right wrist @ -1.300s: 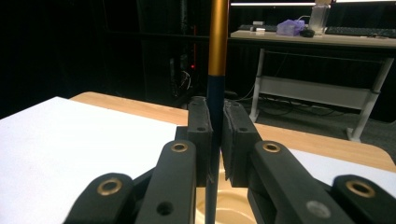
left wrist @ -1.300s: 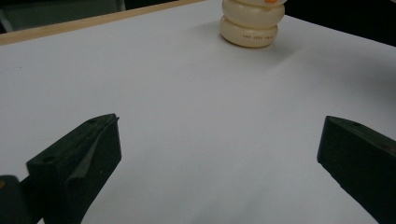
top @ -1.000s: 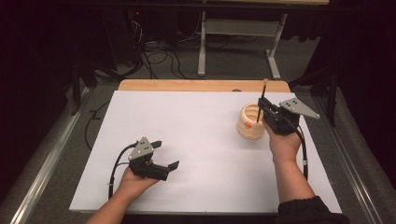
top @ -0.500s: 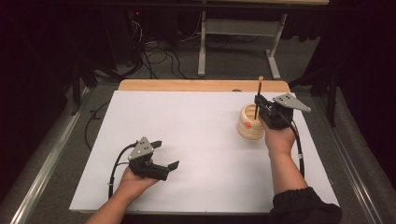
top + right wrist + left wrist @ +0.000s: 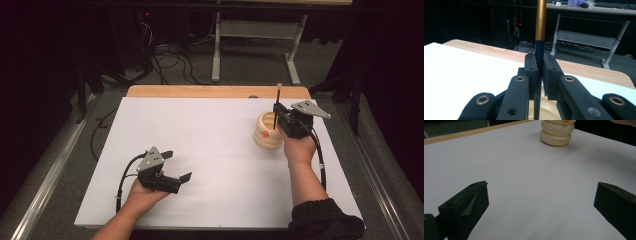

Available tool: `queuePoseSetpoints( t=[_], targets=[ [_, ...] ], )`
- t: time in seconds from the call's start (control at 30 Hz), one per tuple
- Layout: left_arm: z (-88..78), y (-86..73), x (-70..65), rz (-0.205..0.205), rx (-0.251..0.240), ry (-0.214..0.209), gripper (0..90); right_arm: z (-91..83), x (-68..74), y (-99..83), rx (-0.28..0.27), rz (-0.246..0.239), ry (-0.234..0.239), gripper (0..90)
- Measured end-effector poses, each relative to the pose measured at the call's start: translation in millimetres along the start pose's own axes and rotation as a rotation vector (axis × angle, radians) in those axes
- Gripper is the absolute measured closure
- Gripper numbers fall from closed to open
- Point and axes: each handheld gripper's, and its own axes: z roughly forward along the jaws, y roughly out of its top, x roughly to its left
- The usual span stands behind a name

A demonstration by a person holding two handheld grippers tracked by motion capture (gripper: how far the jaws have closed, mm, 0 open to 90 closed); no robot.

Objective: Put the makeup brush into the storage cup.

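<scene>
Stick position: the stick [image 5: 540, 37] stands upright between the jaws of the right gripper [image 5: 278, 113], its lower end over the mouth of the cream holder [image 5: 266, 131].
Right jaws: pressed tight on the stick's dark lower part, pads on both sides.
Left jaws: the left gripper [image 5: 176, 166] rests low on the near left of the bench [image 5: 210, 145], jaws spread wide with nothing between them, well apart from the holder.
Stick look: thin and straight, gold upper shaft, dark navy below.
Holder look: squat, ribbed, cream-coloured, with an orange spot on its side and small dark lettering on the base ring.
Surface: white sheet over a light wooden top.
Room: dark, with cables on the grey floor and a pale metal desk frame [image 5: 257, 45] behind.
</scene>
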Motion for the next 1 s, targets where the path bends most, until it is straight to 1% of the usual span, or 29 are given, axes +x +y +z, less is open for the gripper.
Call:
queuePoseSetpoints(
  t=[0.17,0.23,0.3,0.47,0.57,0.7,0.73,0.77,0.8,0.83,0.87,1.0],
  targets=[
    [0.4,-0.2,-0.1,0.002,0.002,-0.004,0.6,-0.2,0.0,-2.0,0.006,0.005,0.004,85.1],
    [0.4,-0.2,-0.2,0.004,0.002,-0.003,0.6,0.3,-0.6,-3.3,0.014,0.000,0.006,85.1],
    [0.5,-0.2,-0.2,0.005,0.003,-0.004,0.6,1.0,-0.6,-4.8,0.018,0.010,0.004,85.1],
    [0.6,-0.3,0.1,0.009,0.006,-0.004,0.6,1.6,-1.2,-8.9,0.028,0.009,0.005,85.0],
    [0.7,-0.4,-0.1,0.013,0.009,-0.002,0.6,2.0,-2.0,-14.2,0.039,0.009,0.006,85.0],
    [0.9,-0.5,-0.2,0.015,0.010,-0.003,0.6,2.1,-3.8,-21.2,0.058,0.024,0.006,84.9],
    [1.0,-0.5,-0.2,0.015,0.012,-0.004,0.6,2.3,-4.6,-22.9,0.062,0.019,0.008,84.9],
    [1.2,-0.6,-0.2,0.016,0.014,-0.005,0.7,2.2,-4.2,-24.0,0.061,0.024,0.005,84.9],
    [1.4,-0.7,-0.3,0.017,0.015,-0.006,0.6,2.0,-4.9,-25.2,0.059,0.019,0.012,84.9],
    [1.7,-0.7,-0.4,0.017,0.014,-0.006,0.6,1.9,-4.4,-26.7,0.062,0.029,0.010,84.9],
    [1.8,-0.7,-0.5,0.017,0.014,-0.006,0.7,1.7,-4.8,-28.0,0.062,0.021,0.009,84.9],
    [2.2,-0.9,-0.7,0.017,0.016,-0.005,0.6,0.7,-4.0,-33.9,0.071,0.029,0.016,84.7]
  ],
)
